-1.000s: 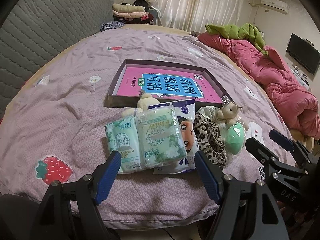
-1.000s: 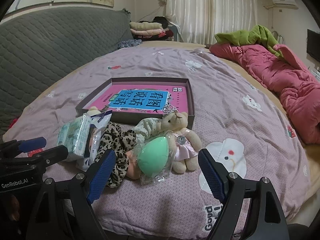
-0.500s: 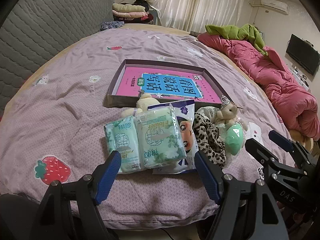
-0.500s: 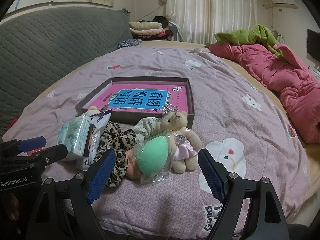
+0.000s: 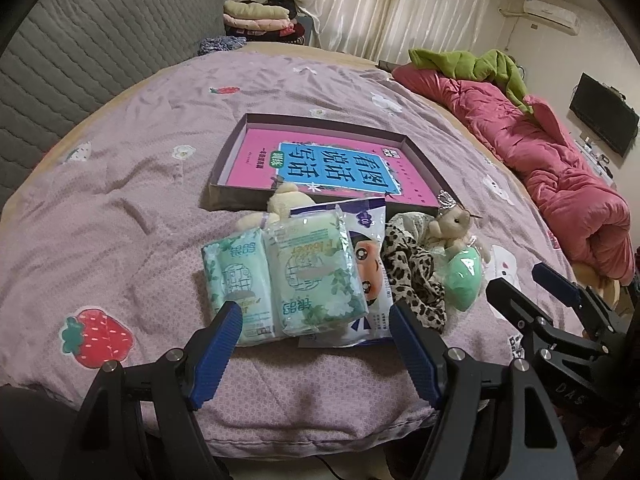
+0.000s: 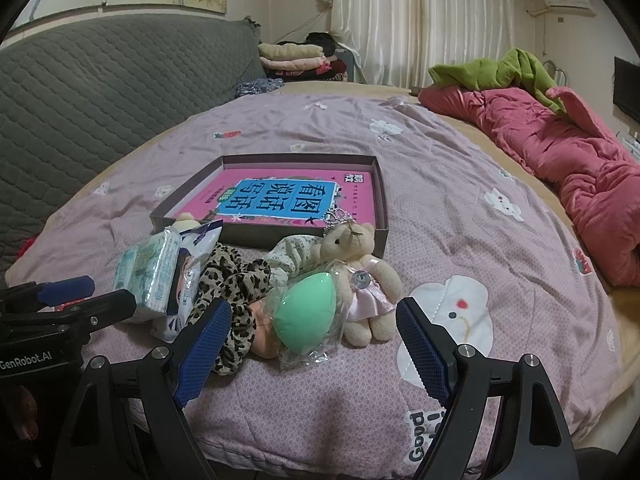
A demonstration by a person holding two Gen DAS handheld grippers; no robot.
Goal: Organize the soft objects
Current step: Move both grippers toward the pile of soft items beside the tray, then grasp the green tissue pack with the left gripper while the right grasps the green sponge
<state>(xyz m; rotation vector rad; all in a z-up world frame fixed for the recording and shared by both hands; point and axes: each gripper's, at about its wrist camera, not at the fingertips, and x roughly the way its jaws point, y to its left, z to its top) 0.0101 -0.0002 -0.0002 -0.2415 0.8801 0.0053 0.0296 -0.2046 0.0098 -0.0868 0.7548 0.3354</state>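
- Your left tool [image 5: 316, 354] hangs over the near edge of the bed [image 5: 120, 184], its blue-padded fingers [image 5: 218, 350] spread wide apart and gripping nothing.
- Your right tool [image 6: 310, 350] sits beside it, fingers likewise parted and empty; in the left wrist view it appears at the right edge [image 5: 532, 292].
- Just ahead of your left tool, two green tissue packs [image 5: 280, 276] lie side by side on the lilac bedspread, resting partly on a white cartoon-face packet [image 5: 370, 276].
- To their right lies a leopard-print fabric piece [image 5: 412, 276], touching the packet.
- A mint-green egg-shaped sponge in a clear wrapper [image 6: 308, 316] lies directly ahead of your right tool, leaning against a small teddy bear in a pink dress [image 6: 360, 272] that wears a tiny crown.
- A second pale plush toy [image 5: 280, 206] shows behind the tissue packs, mostly hidden by them.
- Behind the whole cluster sits a shallow dark box [image 6: 382, 208] holding a pink and blue book [image 6: 276, 198]; the teddy bear's head reaches its near wall.
- A crumpled pink quilt [image 6: 560, 164] with a green cloth [image 6: 496, 72] on top lies well apart along the right side of the bed.
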